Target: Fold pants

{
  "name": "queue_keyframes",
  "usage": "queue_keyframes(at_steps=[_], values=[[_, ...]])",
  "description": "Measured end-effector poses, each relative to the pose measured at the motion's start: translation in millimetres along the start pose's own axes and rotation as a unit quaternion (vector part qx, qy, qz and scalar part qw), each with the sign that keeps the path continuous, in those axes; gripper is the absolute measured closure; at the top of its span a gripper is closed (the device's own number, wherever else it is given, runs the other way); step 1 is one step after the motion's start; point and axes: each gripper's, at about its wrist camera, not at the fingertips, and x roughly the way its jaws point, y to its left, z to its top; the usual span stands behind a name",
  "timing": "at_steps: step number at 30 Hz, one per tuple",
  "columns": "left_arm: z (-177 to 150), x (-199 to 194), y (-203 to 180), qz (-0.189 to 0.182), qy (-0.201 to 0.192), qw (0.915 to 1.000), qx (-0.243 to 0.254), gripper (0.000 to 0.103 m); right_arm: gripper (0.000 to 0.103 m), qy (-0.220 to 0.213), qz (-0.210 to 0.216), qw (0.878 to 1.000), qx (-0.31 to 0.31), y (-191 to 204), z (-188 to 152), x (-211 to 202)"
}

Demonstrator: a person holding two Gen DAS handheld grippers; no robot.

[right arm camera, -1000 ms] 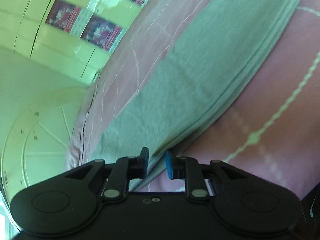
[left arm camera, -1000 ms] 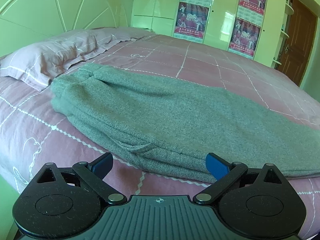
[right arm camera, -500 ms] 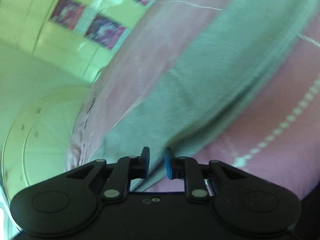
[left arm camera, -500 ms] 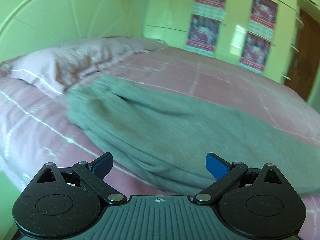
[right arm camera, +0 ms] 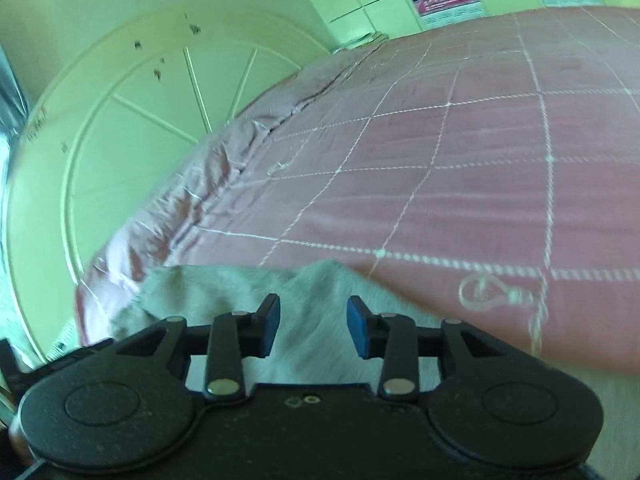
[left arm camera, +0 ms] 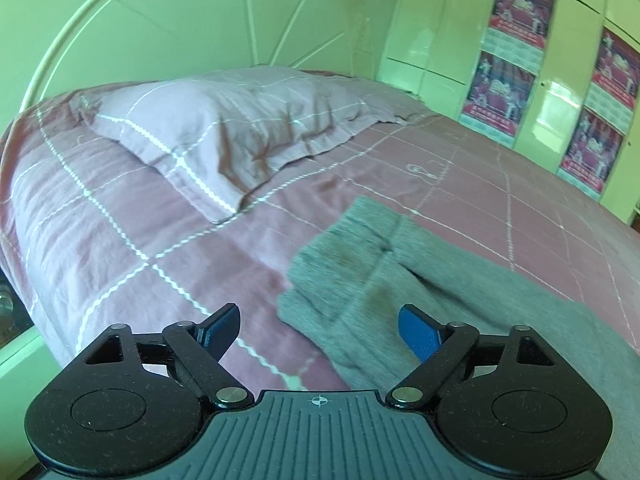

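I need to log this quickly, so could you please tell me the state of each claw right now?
Left claw: open, holding nothing, at the pants.
Right claw: open, holding nothing, over the pants.

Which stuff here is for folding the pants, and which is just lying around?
For the job: grey pants, left gripper, right gripper.
Just there: pillow, pink bedspread, headboard, posters.

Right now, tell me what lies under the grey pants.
The grey pants lie on the pink checked bedspread, which shows on every side of them. Whatever sits directly beneath the fabric is covered. The pillow lies apart, not under them.
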Motion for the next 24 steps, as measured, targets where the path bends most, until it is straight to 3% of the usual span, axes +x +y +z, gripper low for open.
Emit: queue_keyframes(at_steps=[5, 9, 12, 16, 22, 23, 24], values=[[12.1, 19.9, 4.5, -0.007, 0.002, 0.9998, -0.021, 0.017, 0.074, 0.034, 0.011, 0.998, -0.045, -7.4, 14.6, 40.6], [16.7, 36.3, 1.7, -0.025, 0.020, 0.9987, -0.040, 0.041, 0.074, 0.071, 0.024, 0.994, -0.076, -11.3, 23.4, 66.8], [15.0, 40.3, -0.8, -0.020, 0.017, 0.9985, -0.049, 0.044, 0.078, 0.093, 0.043, 0.992, -0.078, -12.7, 21.1, 75.5], [12.1, 42.0, -5.6, -0.010, 0.009, 0.9981, -0.060, 0.048, 0.086, 0.090, 0.071, 0.990, -0.087, -6.9, 20.9, 75.3], [11.5, 38.7, -4.1, -0.010, 0.000, 0.9978, -0.065, 0.051, 0.086, 0.110, 0.098, 0.986, -0.078, -4.9, 25.8, 89.8], [11.3, 40.4, -4.1, -0.010, 0.001, 0.9980, -0.062, 0.052, 0.090, 0.112, 0.094, 0.986, -0.077, -3.9, 25.8, 93.8], [10.9, 42.1, -2.9, -0.014, 0.000, 0.9981, -0.060, 0.061, 0.103, 0.112, 0.090, 0.986, -0.082, -1.4, 26.0, 95.4]])
